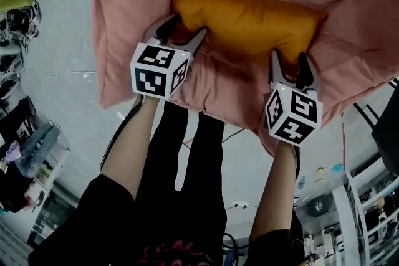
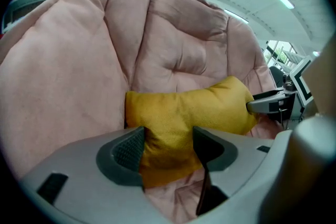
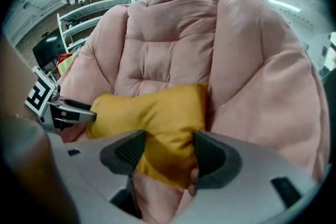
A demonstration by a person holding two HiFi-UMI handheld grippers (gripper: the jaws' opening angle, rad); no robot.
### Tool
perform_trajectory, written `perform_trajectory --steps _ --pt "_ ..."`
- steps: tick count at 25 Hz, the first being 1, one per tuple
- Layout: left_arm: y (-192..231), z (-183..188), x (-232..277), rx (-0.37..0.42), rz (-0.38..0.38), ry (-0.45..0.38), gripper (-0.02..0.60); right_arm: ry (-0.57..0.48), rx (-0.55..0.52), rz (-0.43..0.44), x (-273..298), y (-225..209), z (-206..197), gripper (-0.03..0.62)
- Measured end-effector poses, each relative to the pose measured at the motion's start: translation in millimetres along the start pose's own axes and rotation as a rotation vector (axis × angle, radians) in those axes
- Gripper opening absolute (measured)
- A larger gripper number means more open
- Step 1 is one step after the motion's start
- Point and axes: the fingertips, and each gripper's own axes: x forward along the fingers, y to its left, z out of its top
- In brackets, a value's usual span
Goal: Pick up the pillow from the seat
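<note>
Your left tool [image 1: 187, 27] has its jaws spread wide, and the left end of the orange pillow [image 1: 246, 22] sits between them. In the left gripper view the yellow-orange fabric fills the gap from one dark ribbed pad [image 2: 128, 148] to the other, but the jaws stand open round it rather than clamped on it. Your right tool [image 1: 288, 59] is just as wide open, with the pillow's right end between its jaws. In the right gripper view a lower corner of the pillow bulges down between the two pads [image 3: 128, 152] and touches both. The pillow lies crosswise on the padded pink seat [image 1: 137, 9], at the fold where the seat meets the tufted back cushion, with pink quilting rising behind it and at both sides. Both tools point steeply down at the pillow from the seat's front edge, each at one end, and they are well apart from each other. Their marker cubes [image 1: 159, 68] face up toward you. From the head view your forearms reach forward over your dark trousers, and grey floor [image 1: 62, 59] shows to the left of the seat.
</note>
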Motion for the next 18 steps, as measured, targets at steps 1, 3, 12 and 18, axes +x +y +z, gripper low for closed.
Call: perform_trajectory --steps 1,3,12,18 --pt "0.9 -1.1 2.6 -0.004 -0.002 0.005 0.279 0.004 -0.002 0.000 3.0 0.4 -0.9 0.290" --pt "1.6 -2.7 8.1 -0.009 -0.006 0.012 0.279 0.012 -0.002 -0.005 8.7 0.3 -2.7 0.290" --pt "1.6 -9.8 24.1 -0.004 0.007 0.022 0.278 0.038 0.001 -0.007 25.8 0.2 -10.5 0.288" --pt "-2.1 -13.9 31.0 -0.013 -0.003 0.047 0.261 0.055 -0.019 -0.020 32.4 -0.5 -15.9 0.280"
